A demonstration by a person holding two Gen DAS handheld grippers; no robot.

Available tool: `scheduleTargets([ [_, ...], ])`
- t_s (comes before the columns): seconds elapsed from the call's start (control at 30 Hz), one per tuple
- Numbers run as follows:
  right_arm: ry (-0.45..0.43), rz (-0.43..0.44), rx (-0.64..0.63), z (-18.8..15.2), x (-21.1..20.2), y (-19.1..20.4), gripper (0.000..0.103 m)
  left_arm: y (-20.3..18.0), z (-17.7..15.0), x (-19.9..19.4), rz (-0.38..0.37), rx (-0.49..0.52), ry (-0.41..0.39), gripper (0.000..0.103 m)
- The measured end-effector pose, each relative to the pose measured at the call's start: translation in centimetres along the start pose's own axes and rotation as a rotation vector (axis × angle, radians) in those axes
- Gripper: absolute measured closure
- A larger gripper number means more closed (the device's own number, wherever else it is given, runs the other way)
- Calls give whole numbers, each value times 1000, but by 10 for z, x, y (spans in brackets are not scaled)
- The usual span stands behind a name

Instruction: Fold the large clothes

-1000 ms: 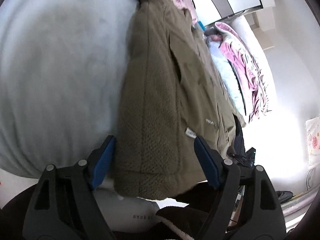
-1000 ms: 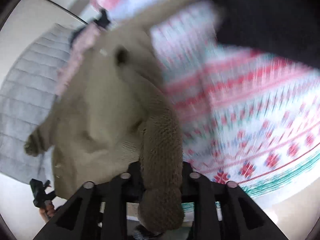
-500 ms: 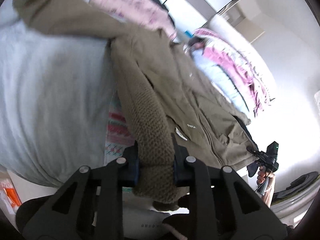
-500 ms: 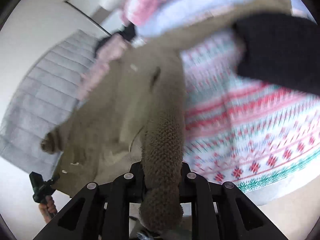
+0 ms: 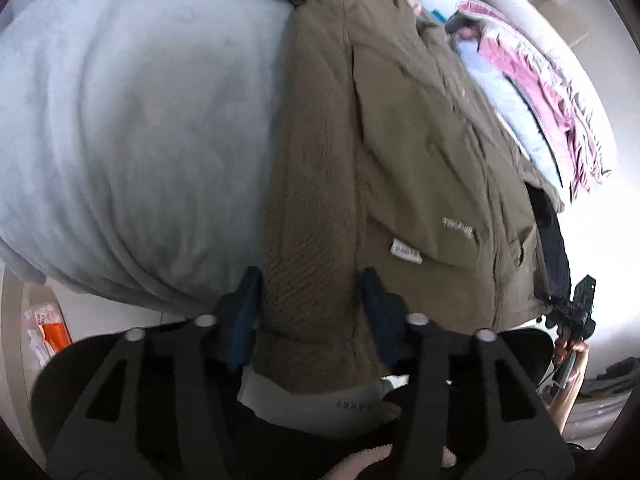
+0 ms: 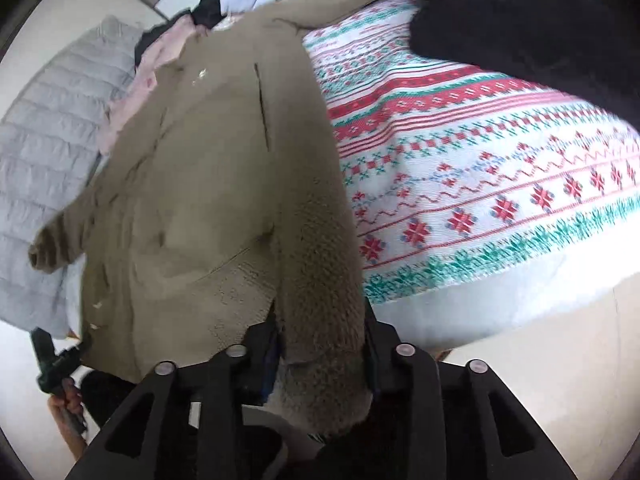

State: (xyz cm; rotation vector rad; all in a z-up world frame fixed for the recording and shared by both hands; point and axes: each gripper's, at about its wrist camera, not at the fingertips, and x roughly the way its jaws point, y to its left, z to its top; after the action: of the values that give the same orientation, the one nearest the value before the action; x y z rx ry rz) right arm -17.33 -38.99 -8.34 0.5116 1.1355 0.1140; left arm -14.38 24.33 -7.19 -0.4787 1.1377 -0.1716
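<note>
An olive jacket (image 5: 400,140) with fleece trim lies spread on the bed, front side up, with a small white label near its hem. In the left wrist view its fleece hem band (image 5: 312,280) lies between the blue pads (image 5: 246,312) of my left gripper (image 5: 310,312). The jaws are opening and the band has spread flat. In the right wrist view a thick fleece edge (image 6: 320,300) of the same jacket (image 6: 200,160) fills the gap of my right gripper (image 6: 322,344). Its jaws are opening too, no longer squeezing the cloth.
A pale blue blanket (image 5: 140,120) lies left of the jacket, a red-and-green patterned knit (image 6: 480,180) on its other side. A black garment (image 6: 520,20), a grey quilted coat (image 6: 52,140) and pink clothes (image 5: 540,80) lie further back. An orange packet (image 5: 48,332) lies on the floor.
Half a second ago both grippers pinched the fleece edges tight with the jacket lifted. Now both sets of jaws stand wider and the jacket lies flatter on the bed.
</note>
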Motion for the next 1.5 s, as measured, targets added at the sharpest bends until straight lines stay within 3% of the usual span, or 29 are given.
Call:
scheduleTargets([
  [0.07,-52,-11,14,2,-26,-7,51,-6,7,-19,38,26,-77,21],
  [0.17,-205,-134,35,6,-80,-19,32,-24,16,-42,82,76,-183,15],
  [0.27,-327,-231,78,1,-132,-33,21,-45,29,-47,82,113,-239,6],
  [0.47,-453,-321,85,6,-189,-35,18,-92,69,-29,74,187,-278,5],
  [0.57,-489,-359,50,24,-191,-29,17,-124,83,-19,66,251,-315,5],
  [0.8,-432,-292,44,86,-144,2,17,-169,117,25,34,303,-281,5],
  [1.0,-451,-230,-69,141,-93,71,17,-177,159,61,66,299,-297,5],
  [1.23,-450,-167,-207,203,40,151,17,-157,201,120,176,316,-350,5],
  [1.33,-396,-142,-218,213,105,150,17,-123,200,153,231,281,-259,5],
  [1.37,-352,-154,-216,215,123,146,17,-115,199,162,227,285,-229,4],
  [1.43,-241,-236,-236,221,162,140,17,-118,196,160,217,305,-245,1],
  [1.5,-252,-267,-268,220,174,136,15,-122,193,163,246,326,-238,1],
])
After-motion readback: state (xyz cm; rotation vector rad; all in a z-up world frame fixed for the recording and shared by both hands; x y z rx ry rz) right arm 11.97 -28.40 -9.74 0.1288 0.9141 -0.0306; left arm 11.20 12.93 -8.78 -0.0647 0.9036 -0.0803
